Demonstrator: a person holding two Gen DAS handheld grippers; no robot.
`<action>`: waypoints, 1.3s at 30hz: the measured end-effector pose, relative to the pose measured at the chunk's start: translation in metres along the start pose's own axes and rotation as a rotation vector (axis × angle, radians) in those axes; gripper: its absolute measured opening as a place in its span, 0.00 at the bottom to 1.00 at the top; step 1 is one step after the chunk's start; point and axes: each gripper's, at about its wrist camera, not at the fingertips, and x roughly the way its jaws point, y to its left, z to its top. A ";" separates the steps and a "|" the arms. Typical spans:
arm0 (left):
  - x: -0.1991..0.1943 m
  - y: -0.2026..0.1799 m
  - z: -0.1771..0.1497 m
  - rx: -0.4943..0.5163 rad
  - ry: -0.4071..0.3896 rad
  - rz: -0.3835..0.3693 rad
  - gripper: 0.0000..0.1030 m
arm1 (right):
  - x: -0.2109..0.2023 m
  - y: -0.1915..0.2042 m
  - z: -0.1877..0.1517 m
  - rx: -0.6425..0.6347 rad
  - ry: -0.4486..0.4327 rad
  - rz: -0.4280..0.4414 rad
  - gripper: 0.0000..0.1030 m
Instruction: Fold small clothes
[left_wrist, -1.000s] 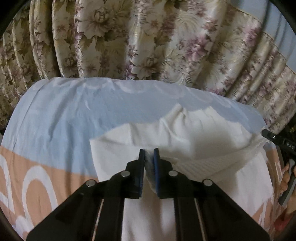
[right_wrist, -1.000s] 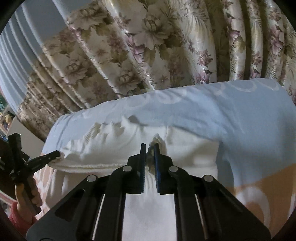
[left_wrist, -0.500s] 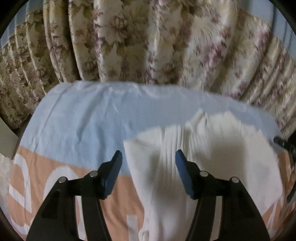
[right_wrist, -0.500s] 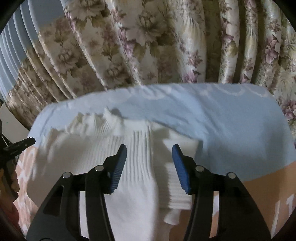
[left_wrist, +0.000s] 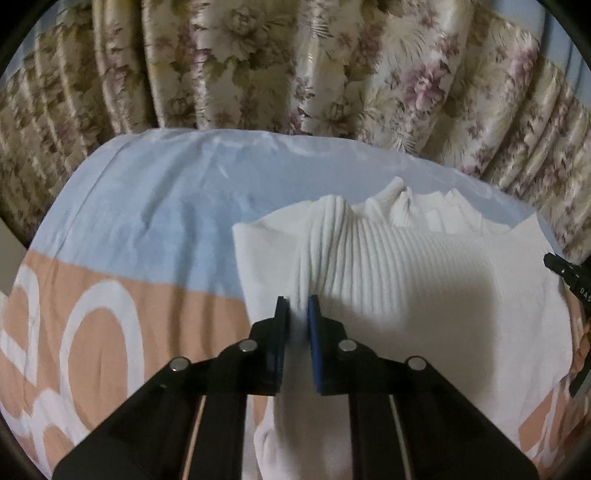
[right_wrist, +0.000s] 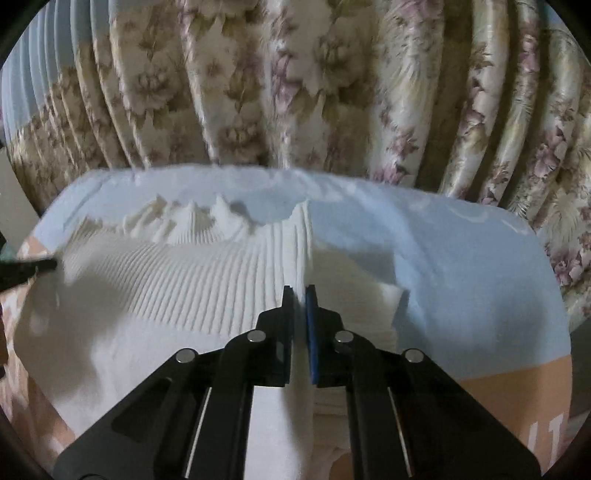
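Your left gripper (left_wrist: 298, 301) has just closed, pinching a fold of the white ribbed top (left_wrist: 406, 266) near its left edge; your right gripper (right_wrist: 299, 291) has just closed on a ridge near its right edge. The top lies spread on the blue-and-peach sheet (left_wrist: 147, 206), before the floral curtain (left_wrist: 295, 66)

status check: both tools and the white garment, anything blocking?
Left tool just closed, pinching the white ribbed garment. Right tool just closed on the same garment. Garment lies partly folded on the blue-and-peach bedsheet. Nothing in the way.
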 end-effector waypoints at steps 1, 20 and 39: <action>0.000 0.001 -0.003 -0.005 -0.001 0.004 0.12 | 0.002 -0.003 0.000 0.010 0.003 0.002 0.07; -0.048 -0.018 -0.012 0.085 -0.043 0.054 0.69 | -0.048 -0.014 -0.033 0.068 0.045 0.008 0.41; -0.034 -0.023 -0.102 0.062 0.095 0.052 0.71 | -0.072 0.003 -0.113 0.106 0.134 -0.060 0.09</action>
